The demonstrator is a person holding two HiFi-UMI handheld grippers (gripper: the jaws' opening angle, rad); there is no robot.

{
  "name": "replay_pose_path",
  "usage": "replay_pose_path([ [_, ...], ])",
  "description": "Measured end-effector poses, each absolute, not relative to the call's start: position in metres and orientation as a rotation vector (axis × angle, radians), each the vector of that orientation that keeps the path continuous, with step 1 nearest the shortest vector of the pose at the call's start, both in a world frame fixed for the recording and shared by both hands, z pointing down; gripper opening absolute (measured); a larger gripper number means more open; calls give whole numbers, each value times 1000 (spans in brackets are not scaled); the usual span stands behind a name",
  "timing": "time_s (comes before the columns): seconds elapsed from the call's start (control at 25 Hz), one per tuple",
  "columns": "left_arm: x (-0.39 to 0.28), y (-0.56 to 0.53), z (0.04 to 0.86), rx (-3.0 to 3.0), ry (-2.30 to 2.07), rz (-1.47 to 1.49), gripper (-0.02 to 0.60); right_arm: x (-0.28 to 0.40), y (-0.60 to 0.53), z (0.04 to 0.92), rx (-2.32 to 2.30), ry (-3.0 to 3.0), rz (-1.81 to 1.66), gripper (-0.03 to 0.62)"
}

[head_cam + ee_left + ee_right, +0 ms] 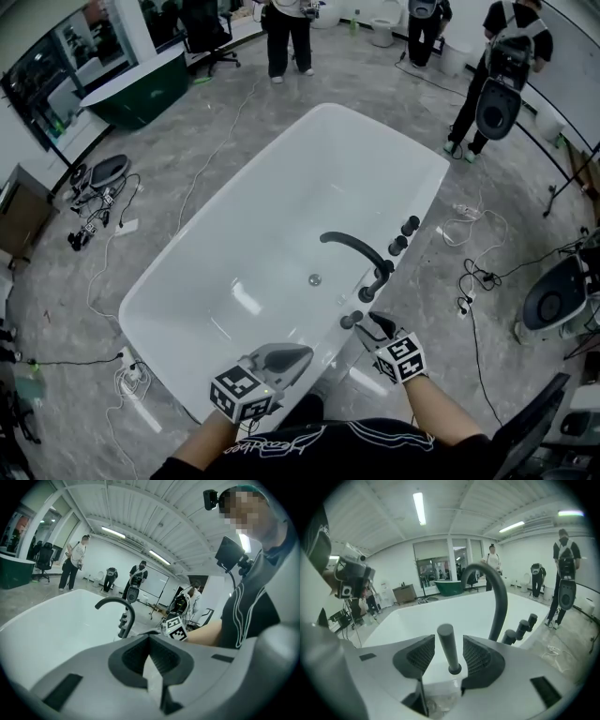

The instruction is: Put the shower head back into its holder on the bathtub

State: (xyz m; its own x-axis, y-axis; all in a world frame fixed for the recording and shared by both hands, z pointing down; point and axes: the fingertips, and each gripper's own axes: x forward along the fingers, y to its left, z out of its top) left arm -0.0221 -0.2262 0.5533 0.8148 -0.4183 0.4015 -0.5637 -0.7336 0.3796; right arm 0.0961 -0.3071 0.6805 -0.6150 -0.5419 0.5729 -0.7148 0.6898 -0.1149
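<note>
The dark rod-shaped shower head [449, 651] stands upright in its holder on the rim of the white bathtub [440, 616]. My right gripper [449, 657] is open around it, with a gap between the rod and each pad. In the head view the shower head [352, 321] sits on the tub's near right rim, just left of my right gripper [377, 327]. My left gripper [298, 356] hovers over the tub's near rim, shut and empty. The left gripper view shows the left gripper [150, 660] with its pads together.
A black curved faucet [361, 251] and three dark knobs [403, 234] line the tub's right rim. Cables [473, 281] trail over the grey floor on both sides. Several people [286, 33] stand at the far end. A green tub [141, 89] sits at far left.
</note>
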Motion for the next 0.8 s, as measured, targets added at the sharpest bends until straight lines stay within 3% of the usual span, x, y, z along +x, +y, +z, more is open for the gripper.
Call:
replay_pose_path([
  [0.28,28,-195,495,2626,-721,395,5,101,-243,536,829,-2627,387,165],
  [0.52,74,-140,433,2815,-655,446,5,119,-158,435,682,-2823,345,36],
  [0.8,93,-74,390,2863,-675,399,5,137,-75,375,670,-2952,311,20],
])
